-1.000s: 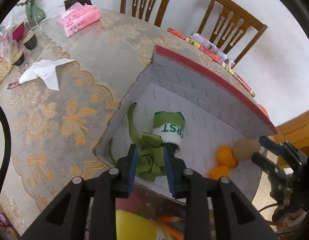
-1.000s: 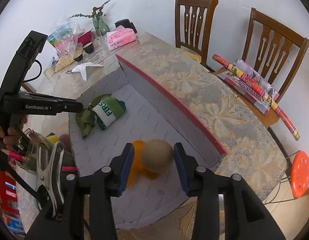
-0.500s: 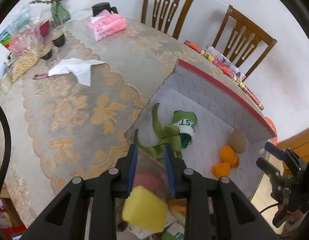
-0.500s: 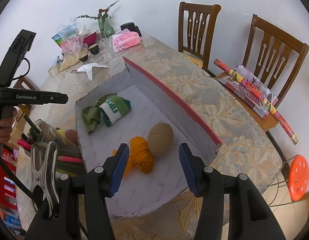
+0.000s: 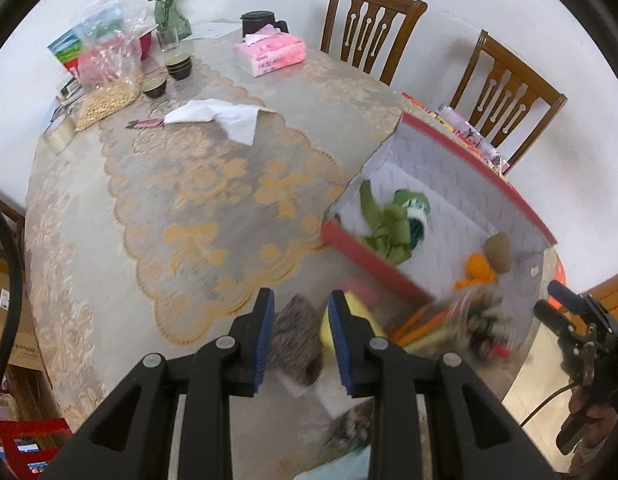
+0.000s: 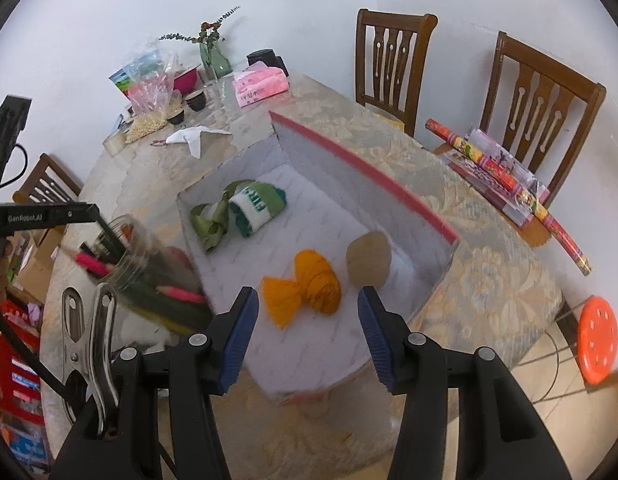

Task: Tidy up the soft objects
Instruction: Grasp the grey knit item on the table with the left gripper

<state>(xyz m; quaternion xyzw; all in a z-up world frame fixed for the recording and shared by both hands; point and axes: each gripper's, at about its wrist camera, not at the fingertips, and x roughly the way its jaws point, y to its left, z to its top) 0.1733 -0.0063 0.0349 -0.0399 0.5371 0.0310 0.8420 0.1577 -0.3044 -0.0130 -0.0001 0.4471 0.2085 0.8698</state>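
1. The soft things I am sorting lie in the shallow grey box with red rims (image 6: 361,168) on the table: a green-and-white knitted sock with lettering (image 6: 259,204), touching a crumpled olive-green ribbon (image 6: 207,222) at the far end.
2. Nearer my right gripper, in the same box, an orange knotted cloth bundle (image 6: 309,288) sits just beside a beige rounded pouch (image 6: 369,258); they look close to touching.
3. My right gripper (image 6: 308,334) hangs over the near edge of the box with its blue-padded jaws spread wide and nothing between them; the orange bundle shows in the gap beyond the tips.
4. My left gripper (image 5: 301,336) is outside the box, over the table's near side, jaws parted about halfway and gripping nothing. A grey-brown fuzzy object (image 5: 295,340) and a yellow sponge-like block (image 5: 351,320) lie blurred beneath it; I cannot tell whether the pads touch them.
5. A clear jar of coloured pencils (image 6: 149,272) stands just beside the box's left wall.
6. Further out on the lace-patterned tablecloth (image 5: 197,208) are a white crumpled tissue (image 5: 225,118), a pink tissue pack (image 5: 271,54) and a green glass vase with sprigs (image 5: 169,16).
7. Two brown wooden chairs (image 6: 393,60) stand behind the table.
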